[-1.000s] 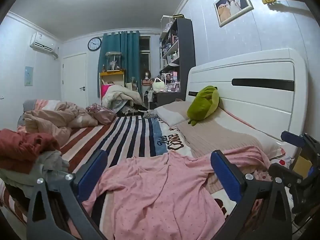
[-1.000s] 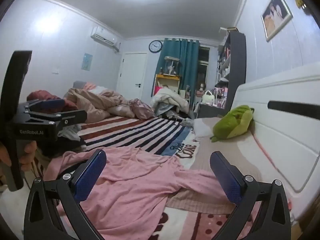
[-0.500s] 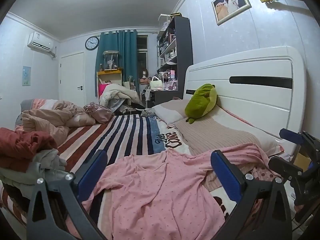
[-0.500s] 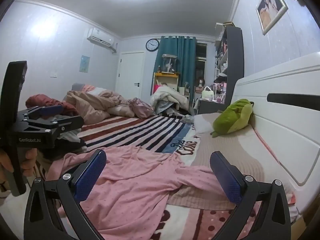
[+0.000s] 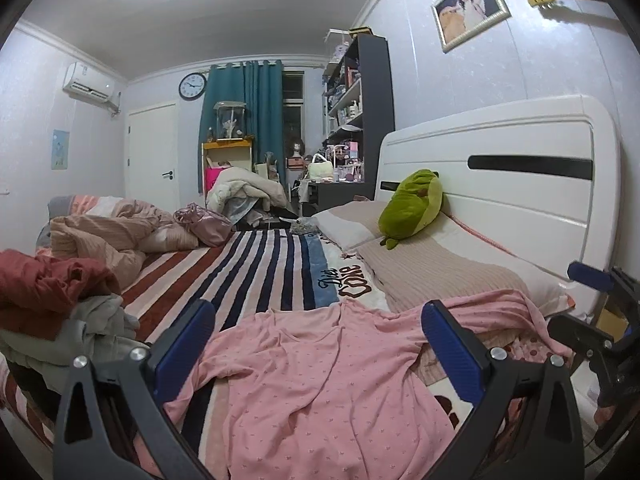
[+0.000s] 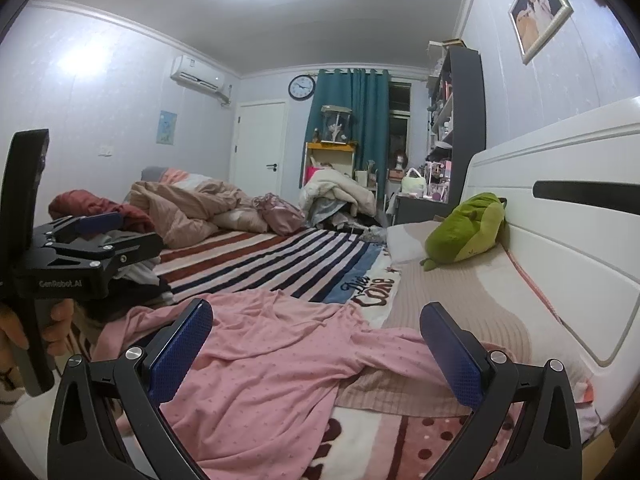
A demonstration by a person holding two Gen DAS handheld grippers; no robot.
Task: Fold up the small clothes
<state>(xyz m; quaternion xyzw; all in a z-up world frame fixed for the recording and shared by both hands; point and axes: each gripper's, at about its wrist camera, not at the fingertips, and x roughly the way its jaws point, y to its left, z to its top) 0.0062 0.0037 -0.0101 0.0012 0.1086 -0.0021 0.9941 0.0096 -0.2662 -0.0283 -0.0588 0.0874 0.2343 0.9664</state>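
Note:
A pink dotted long-sleeved top (image 5: 320, 384) lies spread and wrinkled on the bed's near end; it also shows in the right wrist view (image 6: 272, 364). One sleeve reaches right over the beige pillow (image 5: 440, 276). My left gripper (image 5: 318, 344) is open and empty, hovering just above the top. My right gripper (image 6: 316, 344) is open and empty, also just above it. The right gripper shows at the right edge of the left wrist view (image 5: 592, 320); the left gripper shows at the left of the right wrist view (image 6: 80, 240).
A pile of red and grey clothes (image 5: 52, 304) sits at the left. A striped blanket (image 5: 248, 268) covers the bed. A green plush toy (image 5: 412, 208) leans on the white headboard (image 5: 520, 184). A crumpled beige duvet (image 5: 104, 232) lies far left.
Both grippers have shifted slightly, so the views sit a little lower and nearer the pink top. Both stay open. The top has not moved.

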